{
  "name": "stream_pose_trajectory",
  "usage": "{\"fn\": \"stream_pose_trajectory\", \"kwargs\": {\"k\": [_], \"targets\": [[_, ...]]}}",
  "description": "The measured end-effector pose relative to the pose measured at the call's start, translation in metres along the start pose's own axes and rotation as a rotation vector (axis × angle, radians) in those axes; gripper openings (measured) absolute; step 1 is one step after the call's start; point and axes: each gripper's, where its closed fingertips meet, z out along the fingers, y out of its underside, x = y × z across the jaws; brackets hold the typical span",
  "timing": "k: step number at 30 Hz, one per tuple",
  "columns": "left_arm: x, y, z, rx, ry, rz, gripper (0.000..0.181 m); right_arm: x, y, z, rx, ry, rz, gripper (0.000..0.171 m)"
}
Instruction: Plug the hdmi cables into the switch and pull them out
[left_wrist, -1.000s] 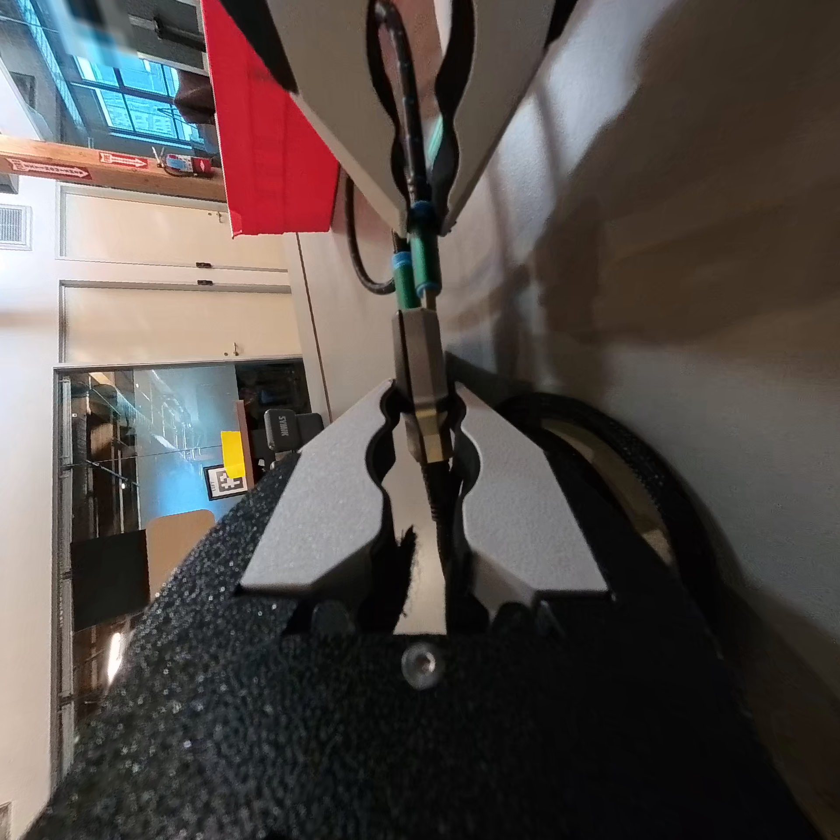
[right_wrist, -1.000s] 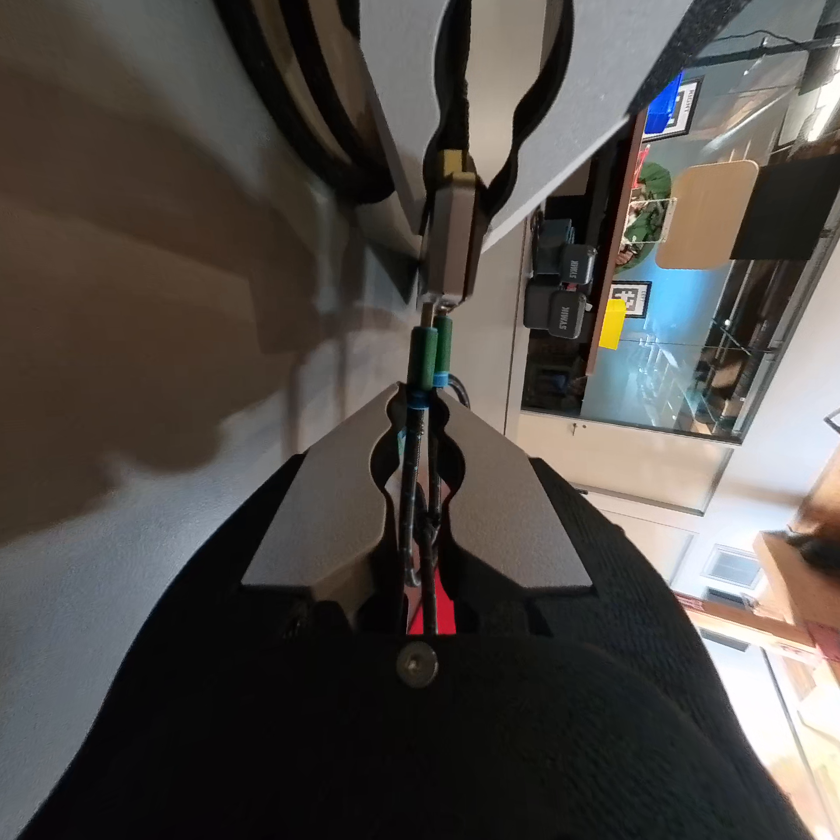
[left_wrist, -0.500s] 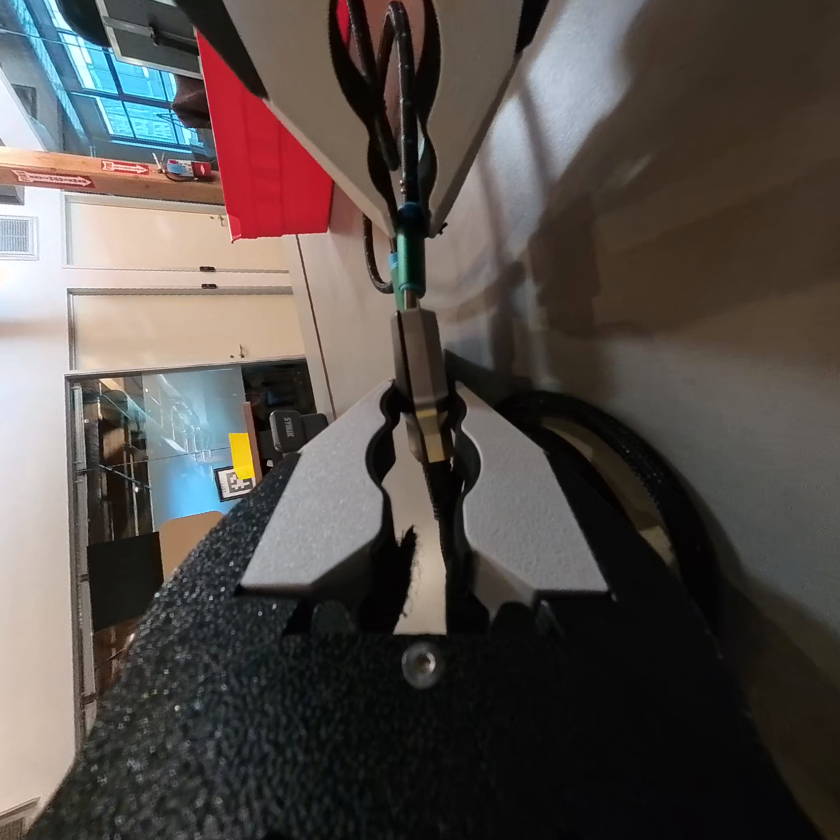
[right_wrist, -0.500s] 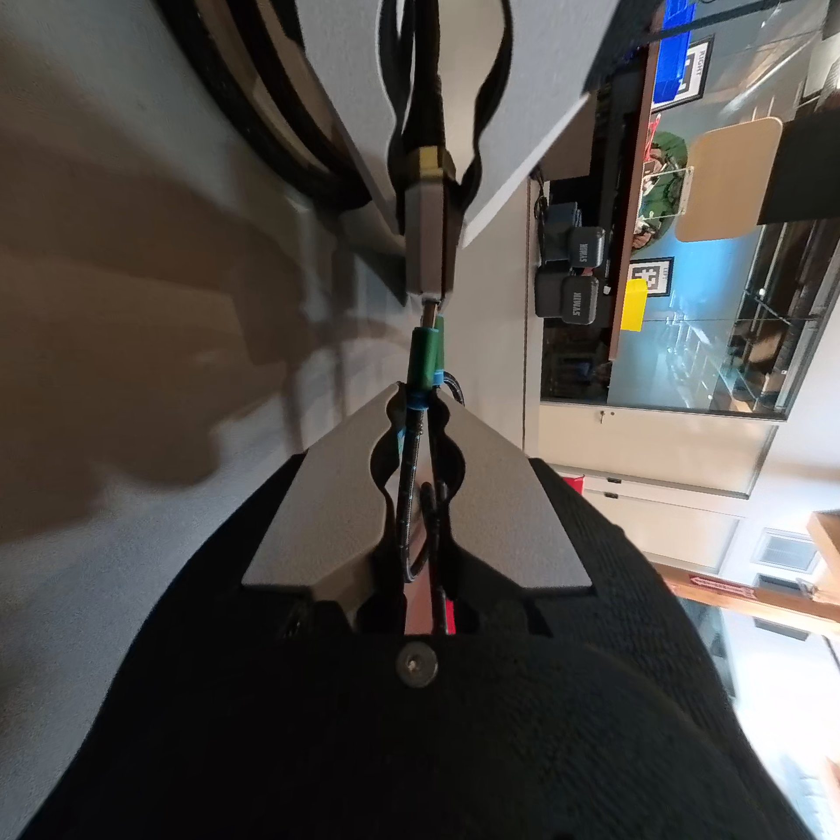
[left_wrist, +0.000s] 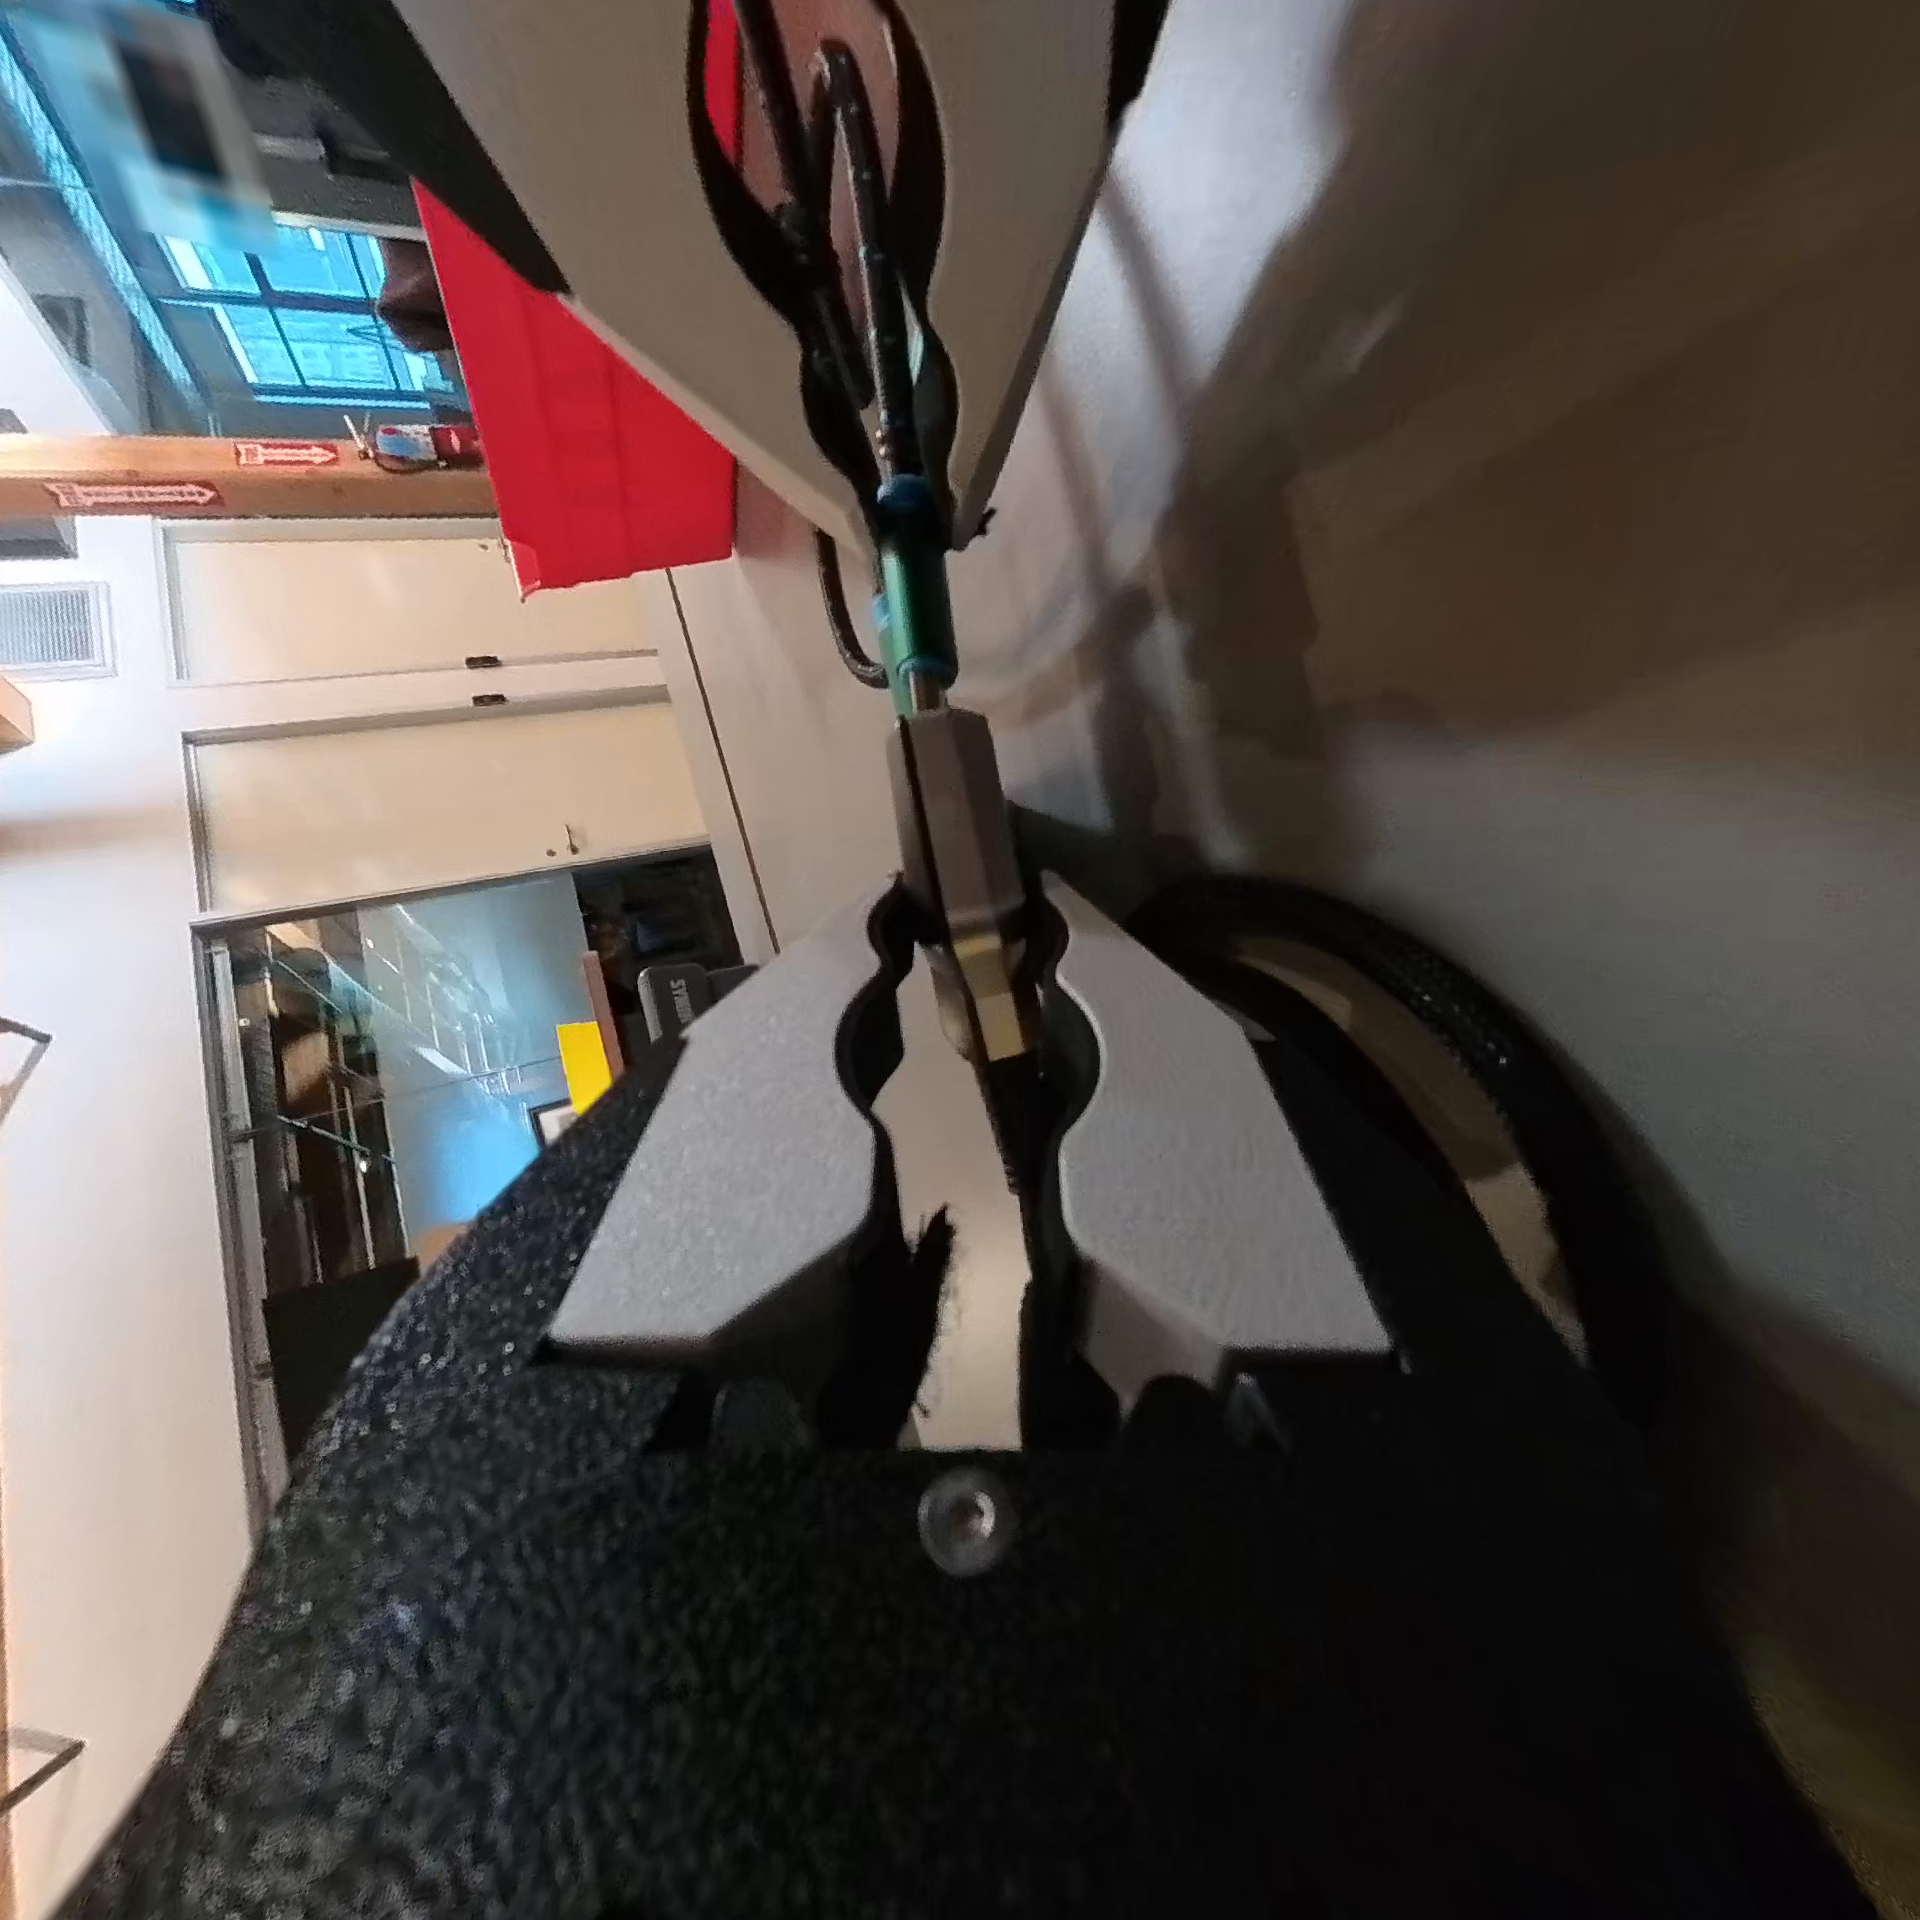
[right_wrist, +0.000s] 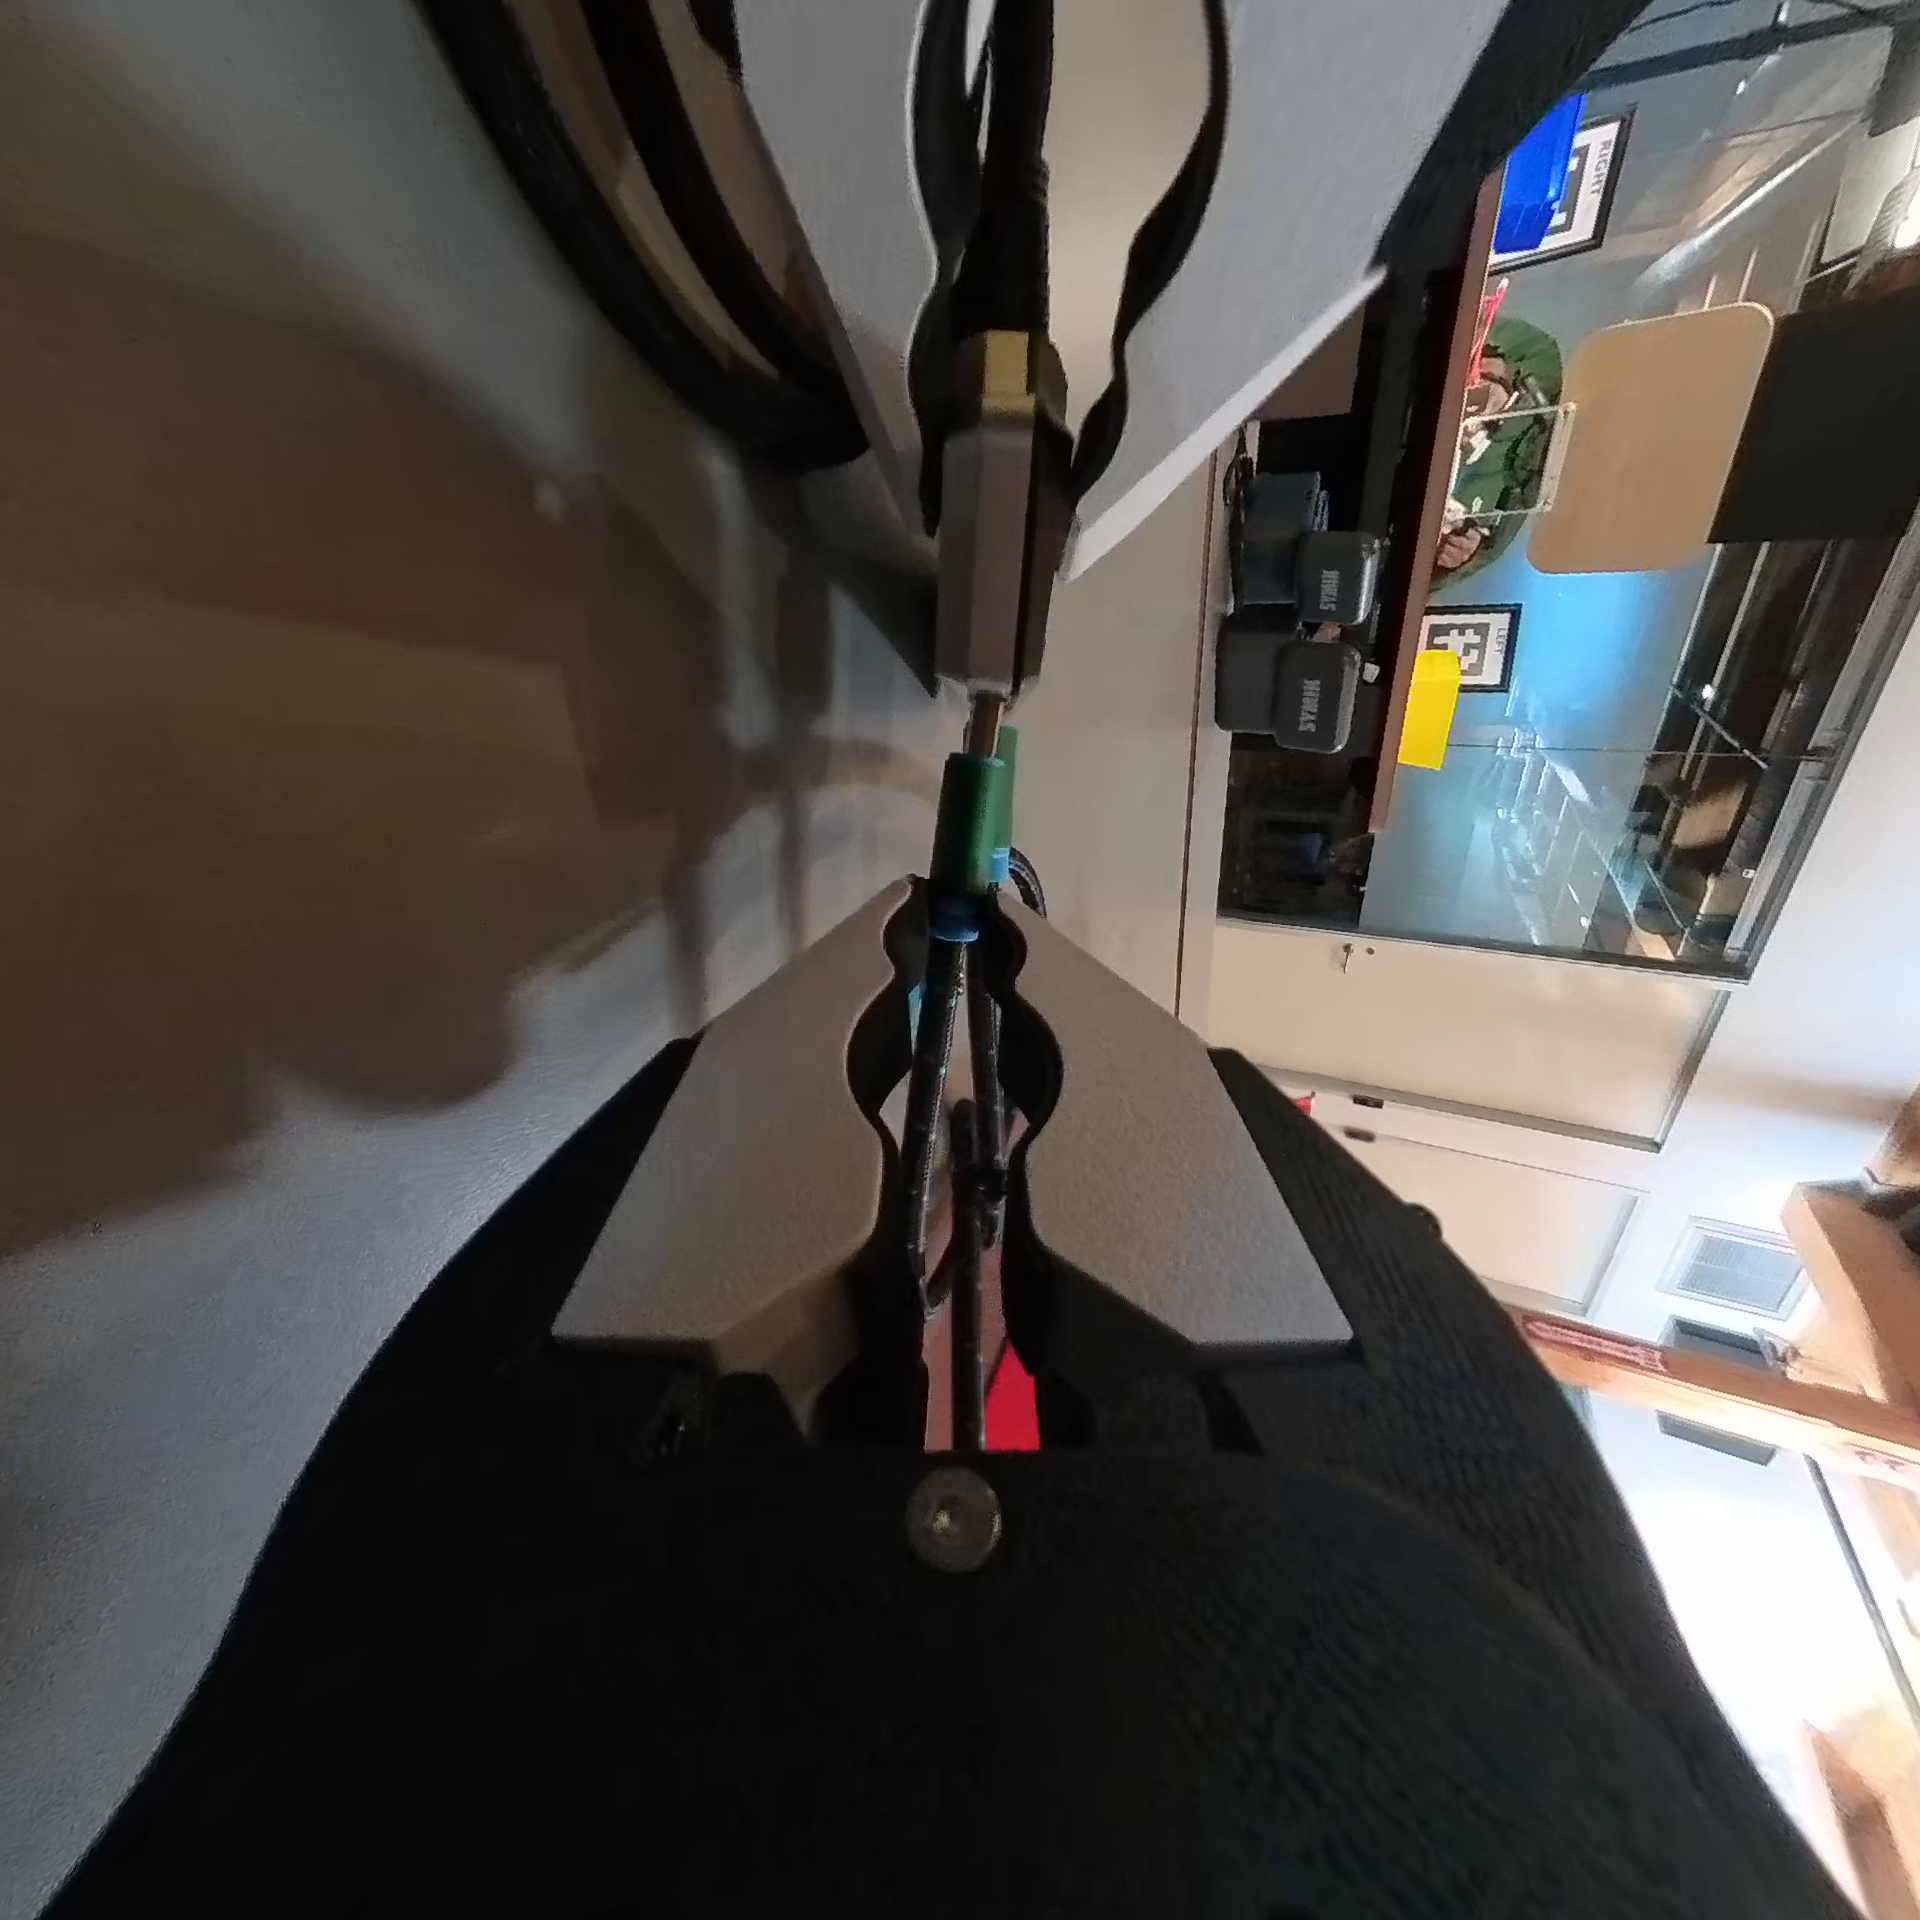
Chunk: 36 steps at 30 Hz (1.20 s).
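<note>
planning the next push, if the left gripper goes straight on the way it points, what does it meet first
The left gripper is shut on a grey HDMI plug, whose metal tip already meets the green connector held by the right gripper facing it. So that connector comes first, then probably the right gripper's fingers; depth is unclear.

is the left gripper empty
No, the left gripper is shut on a grey plug whose metal tip meets the green connector.

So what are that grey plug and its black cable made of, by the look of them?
The grey plug looks like metal, matte with a brighter brass-coloured collar catching light; coated plastic is possible. The black cable seems sheathed in woven fabric braid: its surface shows a fine mesh texture.
</note>
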Motion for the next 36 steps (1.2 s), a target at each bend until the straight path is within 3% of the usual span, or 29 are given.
{"fn": "stream_pose_trajectory", "kwargs": {"k": [15, 36], "targets": [[-0.001, 0.0011, 0.0001, -0.007, 0.012, -0.003, 0.019, -0.0005, -0.0016, -0.0019, 0.044, -0.039, 0.113, 0.007], [-0.0012, 0.0005, -0.0008, -0.009, 0.049, -0.025, 0.019, -0.0006, -0.0045, -0.0029, 0.051, -0.026, -0.012, 0.007]]}}
